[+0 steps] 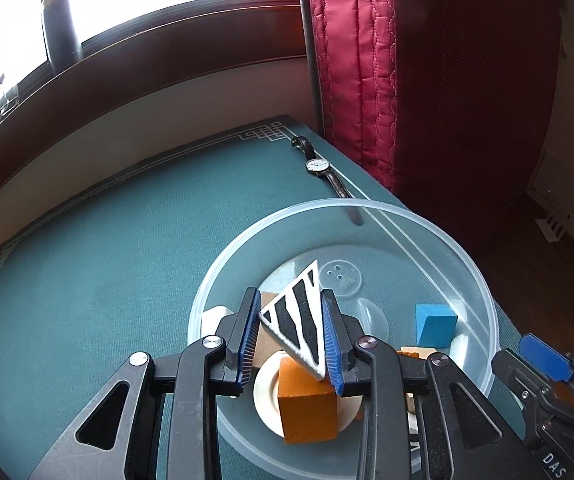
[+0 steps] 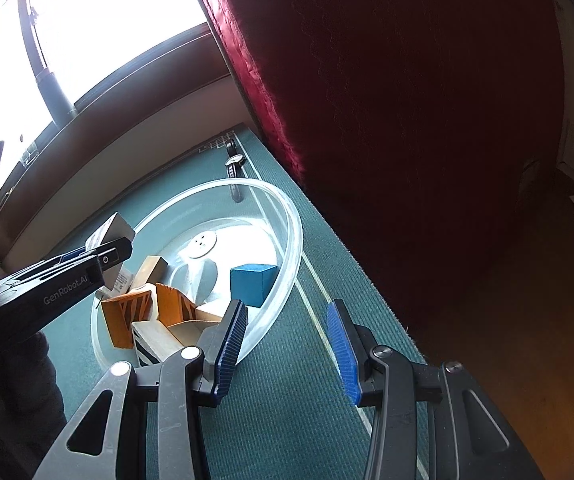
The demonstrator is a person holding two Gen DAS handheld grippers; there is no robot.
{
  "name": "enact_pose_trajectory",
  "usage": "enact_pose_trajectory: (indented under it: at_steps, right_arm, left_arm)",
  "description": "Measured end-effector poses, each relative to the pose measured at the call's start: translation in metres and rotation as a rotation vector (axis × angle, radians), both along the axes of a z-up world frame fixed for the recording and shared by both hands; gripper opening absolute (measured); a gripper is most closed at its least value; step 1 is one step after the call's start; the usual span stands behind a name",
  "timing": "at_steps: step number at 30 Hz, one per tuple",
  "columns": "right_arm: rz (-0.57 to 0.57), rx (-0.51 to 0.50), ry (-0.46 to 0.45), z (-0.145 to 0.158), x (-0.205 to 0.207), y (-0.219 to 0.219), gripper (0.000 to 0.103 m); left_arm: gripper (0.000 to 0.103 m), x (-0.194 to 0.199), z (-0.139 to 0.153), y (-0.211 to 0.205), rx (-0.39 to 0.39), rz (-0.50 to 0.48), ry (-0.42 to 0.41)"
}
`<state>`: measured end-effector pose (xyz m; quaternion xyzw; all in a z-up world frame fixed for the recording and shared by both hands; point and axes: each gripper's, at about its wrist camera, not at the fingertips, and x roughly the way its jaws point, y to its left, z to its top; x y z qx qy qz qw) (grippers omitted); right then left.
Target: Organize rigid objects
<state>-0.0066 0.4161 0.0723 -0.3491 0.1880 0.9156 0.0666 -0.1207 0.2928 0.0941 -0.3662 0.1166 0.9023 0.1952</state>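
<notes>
Your left claw (image 1: 289, 336) holds the striped triangle (image 1: 297, 314) over the bowl (image 1: 483, 288).
The triangle sits mid-frame, squeezed between both blue pads. Your right claw (image 2: 287, 350), at the bottom of its frame, is open with nothing in it, beside the bowl.

Black gripper frames, ribbed blue jaw pads, silver screws, white "GenRobot.AI" lettering

"GenRobot.AI" in pale letters along the black side of the left gripper (image 2: 99, 258), white letters "DAS" on the right gripper (image 1: 543, 364) body, cut off at the frame's edge
</notes>
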Motion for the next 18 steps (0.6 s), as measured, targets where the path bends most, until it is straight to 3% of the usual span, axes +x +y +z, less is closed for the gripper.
enact_pose_trajectory:
  at_steps: [1, 3, 8, 14, 18]
  right_arm:
    - [0.0, 0.001, 0.0, 0.0, 0.0, 0.0, 0.045]
    - [0.0, 0.003, 0.0, 0.0, 0.0, -0.001, 0.046]
    - [-0.015, 0.021, -0.004, 0.001, 0.002, -0.001, 0.058]
    - [-0.018, 0.035, -0.019, 0.004, 0.001, -0.005, 0.061]
    - [-0.021, 0.042, -0.011, 0.007, 0.005, -0.007, 0.088]
  left_arm:
    - [0.037, 0.0, 0.0, 0.0, 0.004, 0.0, -0.006]
    - [0.055, 0.0, 0.001, -0.003, 0.01, 0.011, -0.007]
    - [0.06, 0.002, 0.004, -0.015, 0.022, 0.035, -0.008]
    - [0.077, 0.011, 0.007, -0.03, 0.021, 0.08, 0.009]
    - [0.081, 0.02, 0.009, -0.043, 0.021, 0.108, 0.023]
